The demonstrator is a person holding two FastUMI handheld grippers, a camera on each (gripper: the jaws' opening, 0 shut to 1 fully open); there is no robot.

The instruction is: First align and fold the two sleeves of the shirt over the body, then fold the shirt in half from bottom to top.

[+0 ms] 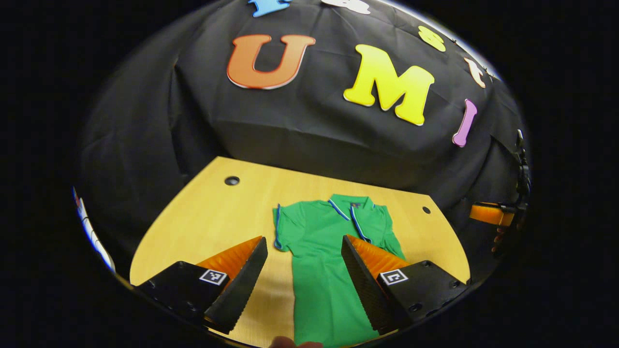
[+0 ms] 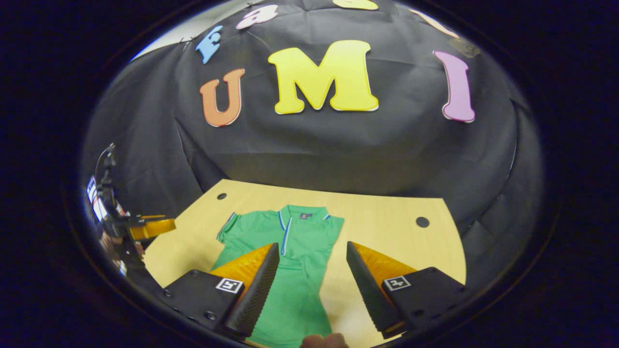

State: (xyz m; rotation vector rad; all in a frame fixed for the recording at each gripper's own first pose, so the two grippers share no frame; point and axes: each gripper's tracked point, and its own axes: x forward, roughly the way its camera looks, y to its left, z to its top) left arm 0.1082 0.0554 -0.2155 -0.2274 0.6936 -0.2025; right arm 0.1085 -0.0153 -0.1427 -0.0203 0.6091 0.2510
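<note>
So the green polo shirt (image 1: 321, 270) is lying flat on the light wooden table (image 1: 213, 217), collar at the far end toward the black cloth wall (image 1: 300, 125) and hem toward the near edge. It has blue piping along the collar and the placket. In the left gripper view the left sleeve (image 1: 283, 227) is spread out flat to the side on the wood. The right side of the shirt looks narrower with a straight edge in the right gripper view, so that sleeve might be tucked over the body already, but I honestly can't tell for sure. The left gripper (image 1: 303, 246) hangs above the shirt's left half with its fingers spread wide, nothing between them, just shirt and table showing through the gap. The right gripper (image 2: 313, 251) is the same deal, jaws wide apart and holding nothing, hovering over the shirt's right edge with bare table under its right finger. Each view also catches the other gripper off at the side, too small to say much about. The table has a couple of small dark round holes (image 2: 422, 222) near its far corners. A bit of a hand (image 2: 325, 340) peeks in at the bottom.
</note>
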